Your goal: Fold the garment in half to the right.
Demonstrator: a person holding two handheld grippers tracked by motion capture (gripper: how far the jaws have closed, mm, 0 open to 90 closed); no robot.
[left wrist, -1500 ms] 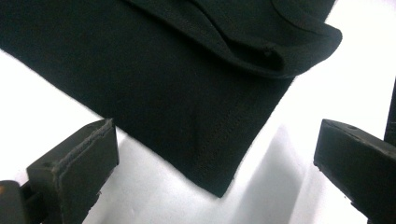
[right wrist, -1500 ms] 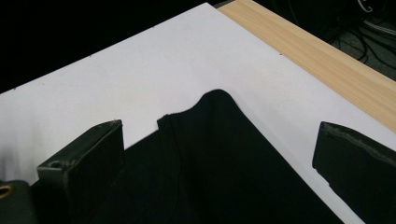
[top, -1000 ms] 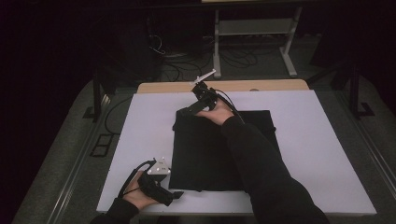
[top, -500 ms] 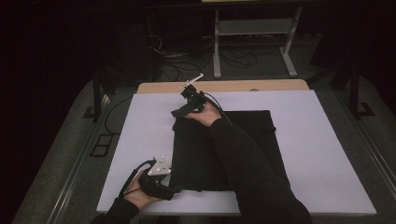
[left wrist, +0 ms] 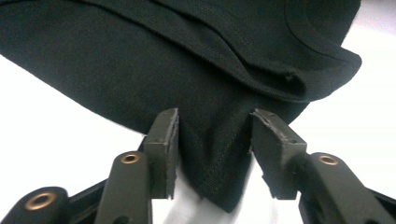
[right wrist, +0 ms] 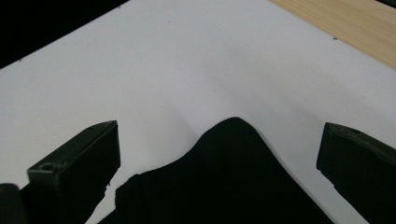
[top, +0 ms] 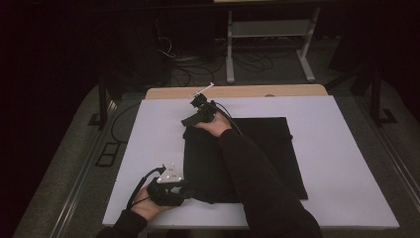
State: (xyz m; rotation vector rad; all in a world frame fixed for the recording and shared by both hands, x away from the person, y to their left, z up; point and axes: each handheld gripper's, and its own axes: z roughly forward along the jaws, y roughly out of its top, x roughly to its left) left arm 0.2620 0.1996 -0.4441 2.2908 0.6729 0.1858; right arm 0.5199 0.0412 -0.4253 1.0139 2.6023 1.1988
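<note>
While black cloth (top: 257,148) covers white sheet (top: 346,163), cables (top: 247,62) apparently behind table.

A dim lab or studio; beyond the right gripper (top: 197,110) loose cables (top: 257,62) trail over carpet. A metal stand (top: 270,37) rises farther back; a white board (top: 346,148) covers the table under the claw.

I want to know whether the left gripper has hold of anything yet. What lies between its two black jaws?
A corner of the black folded cloth lies between the closing left gripper jaws in the left gripper view; white table cover beneath.
</note>
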